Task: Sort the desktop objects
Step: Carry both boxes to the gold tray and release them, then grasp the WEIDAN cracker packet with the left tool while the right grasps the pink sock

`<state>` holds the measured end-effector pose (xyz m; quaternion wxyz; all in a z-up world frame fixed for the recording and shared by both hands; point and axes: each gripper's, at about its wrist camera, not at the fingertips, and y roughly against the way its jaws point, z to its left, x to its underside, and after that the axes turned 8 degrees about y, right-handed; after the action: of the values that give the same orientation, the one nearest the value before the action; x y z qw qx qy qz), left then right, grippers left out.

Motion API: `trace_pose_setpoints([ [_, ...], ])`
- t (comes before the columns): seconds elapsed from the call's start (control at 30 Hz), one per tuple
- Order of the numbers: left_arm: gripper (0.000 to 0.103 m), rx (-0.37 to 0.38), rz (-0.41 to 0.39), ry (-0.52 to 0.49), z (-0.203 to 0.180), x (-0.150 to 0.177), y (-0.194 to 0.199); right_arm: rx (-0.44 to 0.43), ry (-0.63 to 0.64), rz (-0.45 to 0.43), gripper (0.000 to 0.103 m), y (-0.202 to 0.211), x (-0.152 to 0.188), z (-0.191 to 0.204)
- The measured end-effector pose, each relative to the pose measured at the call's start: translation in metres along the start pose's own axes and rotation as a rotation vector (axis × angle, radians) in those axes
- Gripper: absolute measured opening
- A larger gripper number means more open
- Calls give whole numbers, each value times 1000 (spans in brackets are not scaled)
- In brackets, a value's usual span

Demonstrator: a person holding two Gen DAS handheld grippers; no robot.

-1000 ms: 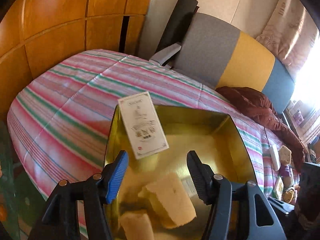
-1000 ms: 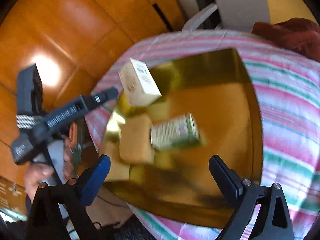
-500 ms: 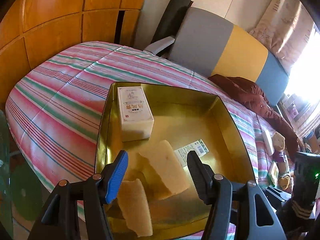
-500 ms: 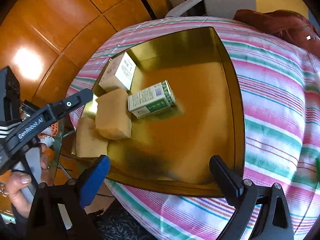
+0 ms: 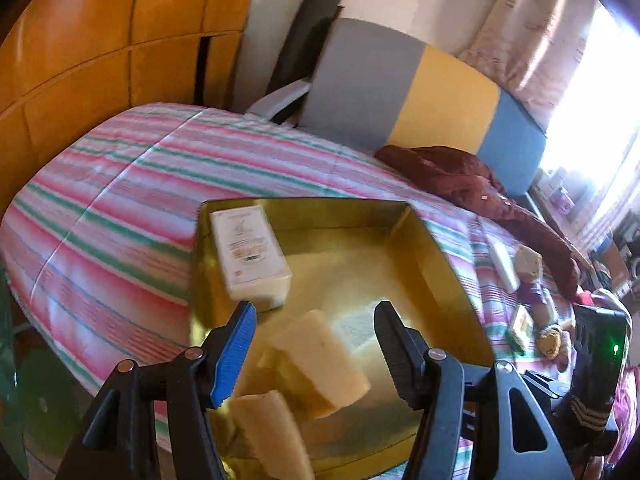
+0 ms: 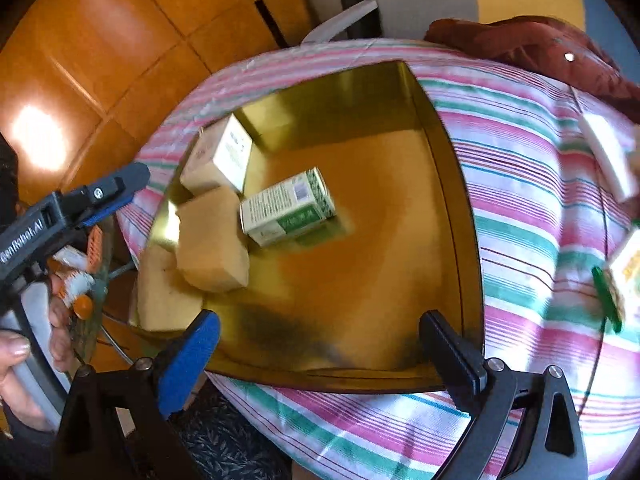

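A shallow square gold tray (image 6: pixel 452 184) with glossy, mirror-like metal walls sits on a bed covered in a pink, green and white striped quilt (image 5: pixel 120 208). Inside it, a smooth white carton (image 5: pixel 250 256) with printed lettering lies flat in the tray's far left corner. Touching it, along the left wall, a porous, pale yellow sponge block (image 6: pixel 212 242) leans tilted, and a second sponge block (image 6: pixel 160 300) lies at the near left corner. A green-and-white printed carton (image 6: pixel 288 208) lies on its side near the tray's middle, just beside the first sponge.

The left gripper (image 5: pixel 312 330) hangs over the tray's near left part, its ridged fingers released with nothing between them. The right gripper (image 6: pixel 320 340) is over the tray's near edge, fingers (image 6: pixel 188 364) spread wide and empty.

A rumpled dark red garment (image 5: pixel 460 176) lies at the quilt's far edge.
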<state>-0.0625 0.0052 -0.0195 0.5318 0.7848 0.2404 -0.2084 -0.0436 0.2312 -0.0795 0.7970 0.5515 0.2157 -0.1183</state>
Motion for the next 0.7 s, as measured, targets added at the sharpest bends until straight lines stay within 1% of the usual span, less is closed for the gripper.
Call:
trace_pose_setpoints([
  [0.1,63,40,-6,-22,-14,0,3,-46,-35,-87,100,17,2,-8],
  [0.2,69,77,-12,-44,-29,0,6,-70,-63,-165,100,38,3,-18],
  [0.27,73,86,-9,-57,-38,2,6,-63,-79,-200,101,48,4,-24],
  [0.33,74,99,8,-59,-44,4,5,-40,-108,-235,101,60,8,-36],
  [0.43,74,128,36,-79,-57,10,0,-2,-139,-264,101,74,17,-54],
  [0.53,74,176,62,-120,-76,17,-1,58,-168,-285,101,91,28,-75],
  [0.7,74,228,79,-243,-116,31,0,194,-253,-330,101,132,47,-124],
])
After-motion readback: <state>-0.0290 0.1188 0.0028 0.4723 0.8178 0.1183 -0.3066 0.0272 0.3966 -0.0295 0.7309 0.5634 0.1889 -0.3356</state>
